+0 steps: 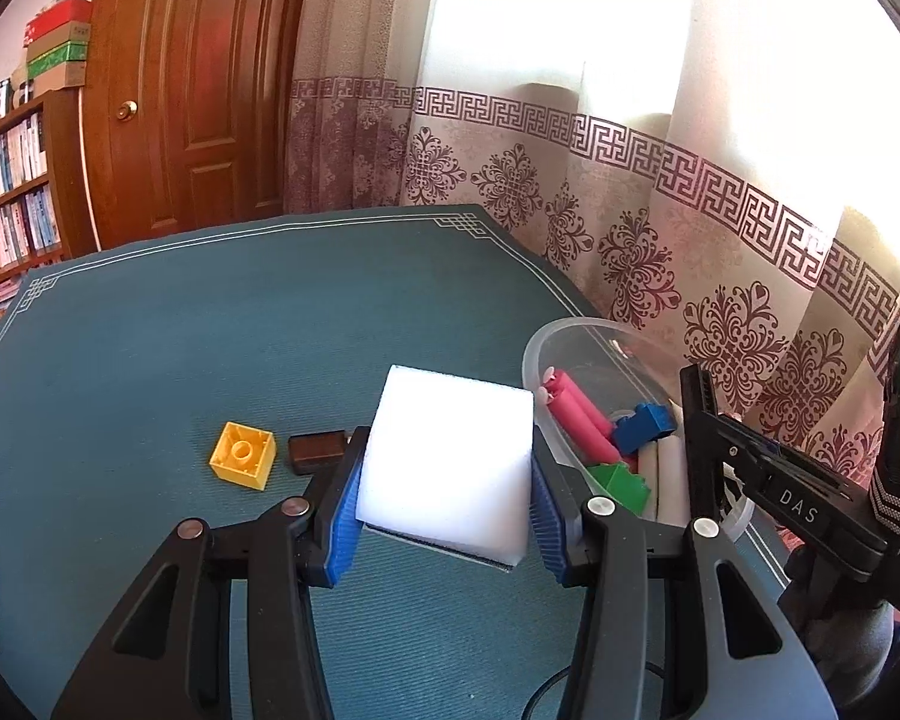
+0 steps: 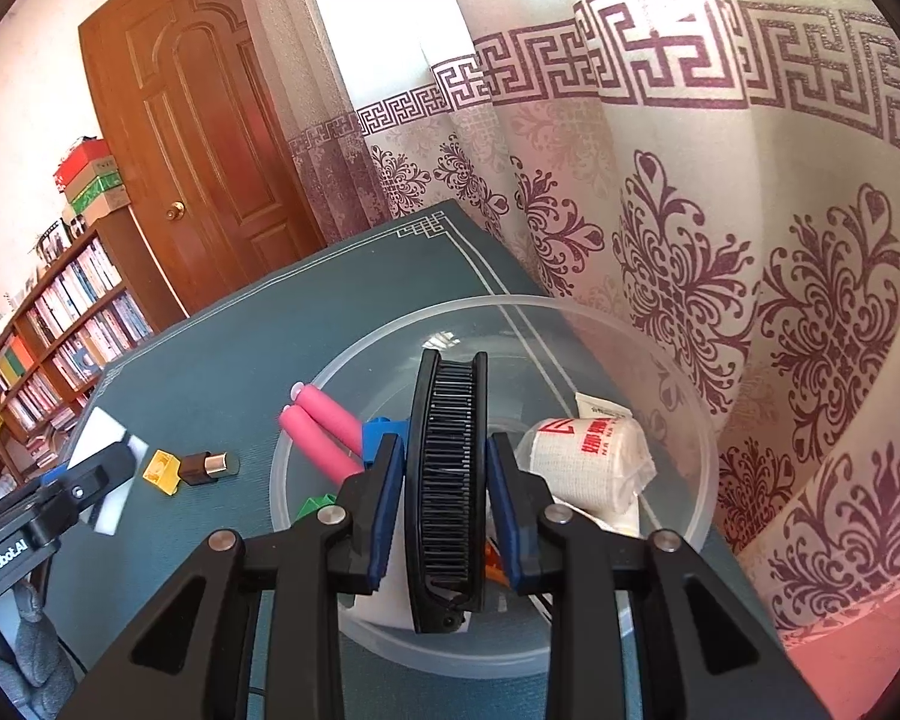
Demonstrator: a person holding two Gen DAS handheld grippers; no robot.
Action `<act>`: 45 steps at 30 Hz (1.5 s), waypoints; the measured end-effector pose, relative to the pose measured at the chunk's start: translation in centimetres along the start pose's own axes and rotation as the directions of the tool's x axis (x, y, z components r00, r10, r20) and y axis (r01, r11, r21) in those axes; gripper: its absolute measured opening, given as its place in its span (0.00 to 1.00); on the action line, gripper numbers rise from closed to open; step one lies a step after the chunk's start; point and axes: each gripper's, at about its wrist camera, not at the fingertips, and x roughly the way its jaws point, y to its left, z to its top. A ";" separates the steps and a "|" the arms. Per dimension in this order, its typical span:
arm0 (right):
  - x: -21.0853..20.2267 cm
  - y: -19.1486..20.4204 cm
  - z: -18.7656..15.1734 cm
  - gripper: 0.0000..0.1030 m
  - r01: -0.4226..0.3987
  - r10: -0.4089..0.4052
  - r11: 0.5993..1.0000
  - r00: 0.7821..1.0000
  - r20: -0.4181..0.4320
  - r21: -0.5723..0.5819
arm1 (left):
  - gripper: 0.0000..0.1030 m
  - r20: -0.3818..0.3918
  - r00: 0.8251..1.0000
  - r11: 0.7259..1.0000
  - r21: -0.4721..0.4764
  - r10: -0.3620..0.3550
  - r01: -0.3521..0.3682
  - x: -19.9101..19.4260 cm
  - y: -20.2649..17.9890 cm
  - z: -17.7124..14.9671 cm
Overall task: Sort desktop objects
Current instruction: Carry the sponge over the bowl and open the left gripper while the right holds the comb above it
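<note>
Black comb [image 2: 447,480] lengthwise between right gripper [image 2: 444,495]

Desktop items, counted

One white sponge [image 1: 447,468]; one yellow brick [image 1: 243,456]; one brown block [image 1: 317,450]; one bowl [image 2: 699,516]; two pink rollers [image 2: 330,435]; one black comb [image 2: 447,480]; one bandage roll [image 2: 582,456].

**Sunlit study behind a teal-topped table**

Daylight glows through a cream curtain [image 1: 660,192] with a maroon key-pattern border. A panelled wooden door [image 1: 198,84] with a brass knob [image 1: 127,111] stands beside a crowded bookshelf [image 1: 12,192]. Boxes [image 1: 60,42] are stacked on top.
</note>
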 end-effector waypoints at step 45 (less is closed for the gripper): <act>-0.8 -2.9 0.8 0.65 0.007 -0.011 0.997 0.999 0.050 0.079 | 0.72 -0.070 0.967 0.969 0.000 -0.245 0.245 6.7 -7.2 4.3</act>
